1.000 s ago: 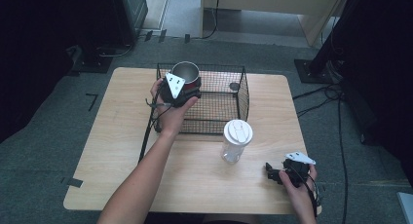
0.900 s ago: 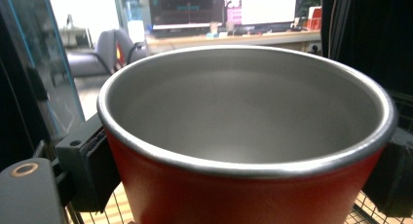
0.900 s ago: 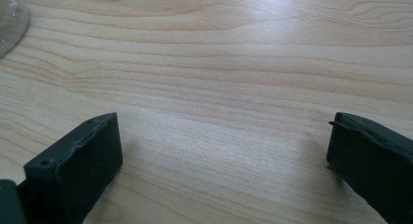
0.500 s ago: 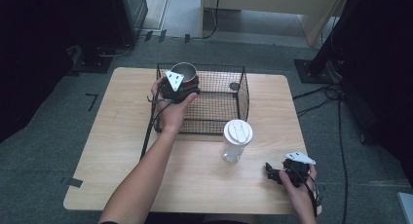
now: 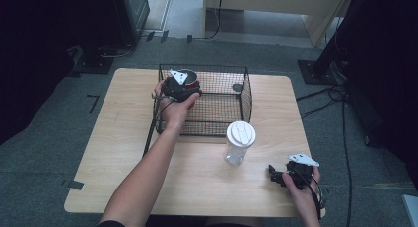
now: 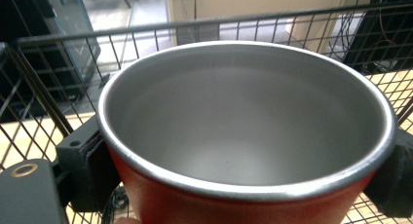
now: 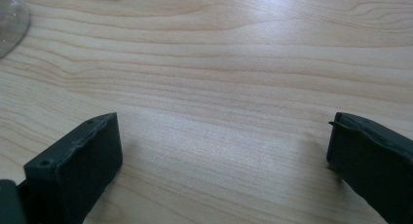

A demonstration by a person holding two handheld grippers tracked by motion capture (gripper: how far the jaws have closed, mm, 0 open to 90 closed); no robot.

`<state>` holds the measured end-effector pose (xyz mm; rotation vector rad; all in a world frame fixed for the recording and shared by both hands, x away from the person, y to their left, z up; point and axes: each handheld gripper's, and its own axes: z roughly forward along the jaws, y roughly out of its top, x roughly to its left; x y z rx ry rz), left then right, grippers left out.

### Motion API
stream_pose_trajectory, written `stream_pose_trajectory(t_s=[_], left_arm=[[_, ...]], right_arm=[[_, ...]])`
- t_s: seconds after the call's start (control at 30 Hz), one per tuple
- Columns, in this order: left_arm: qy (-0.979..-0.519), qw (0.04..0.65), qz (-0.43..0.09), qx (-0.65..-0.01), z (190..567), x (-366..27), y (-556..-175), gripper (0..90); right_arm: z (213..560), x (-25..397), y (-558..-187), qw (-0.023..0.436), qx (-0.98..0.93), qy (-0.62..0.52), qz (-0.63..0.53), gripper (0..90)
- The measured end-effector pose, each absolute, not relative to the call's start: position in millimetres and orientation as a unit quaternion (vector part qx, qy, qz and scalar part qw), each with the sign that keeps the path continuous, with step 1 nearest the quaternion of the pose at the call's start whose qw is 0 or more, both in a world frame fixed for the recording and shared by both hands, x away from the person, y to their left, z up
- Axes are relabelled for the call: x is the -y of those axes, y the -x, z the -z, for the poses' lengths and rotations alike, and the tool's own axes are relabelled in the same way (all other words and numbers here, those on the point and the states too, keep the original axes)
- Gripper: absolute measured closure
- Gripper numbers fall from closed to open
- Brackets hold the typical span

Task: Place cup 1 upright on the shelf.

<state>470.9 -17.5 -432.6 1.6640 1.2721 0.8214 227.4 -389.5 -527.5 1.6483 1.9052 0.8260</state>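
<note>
Both pads of the left gripper [image 6: 243, 185] press on opposite sides of the red cup [image 6: 243, 136], just under its silver rim, so the jaws are clamped on it. From above, the cup [image 5: 187, 75] sits at the near-left corner of the wire basket [image 5: 244, 96], inside the walls or just over them (the hand hides which). The right gripper [image 7: 224, 151] rests low over the bare table [image 7: 234, 58] with its jaws spread wide and nothing between them, near the clear lidded tumbler [image 5: 240, 143].

To do this step well, I judge the cup should stay upright and go straight down, clear of the basket's wires, until its base sits flat on the mesh; only then should the jaws part, without nudging it sideways
</note>
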Motion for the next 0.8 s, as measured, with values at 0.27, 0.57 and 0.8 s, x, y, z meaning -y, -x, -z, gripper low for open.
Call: stream_pose_trajectory(t_s=[0.27,0.57,0.8], left_arm=[[-0.679,0.409,-0.316,-0.521,435.1,16.3,-474.8,8.0],[-0.693,0.396,-0.302,-0.522,435.5,16.3,-474.6,7.9],[-0.697,0.384,-0.291,-0.531,435.8,17.9,-473.9,7.7]], right_arm=[[527.5,389.5,-227.4,0.243,-0.697,-0.603,-0.302,0.0],[527.5,389.5,-227.5,0.242,-0.698,-0.603,-0.302,0.0],[527.5,389.5,-227.5,0.243,-0.698,-0.603,-0.302,0.0]])
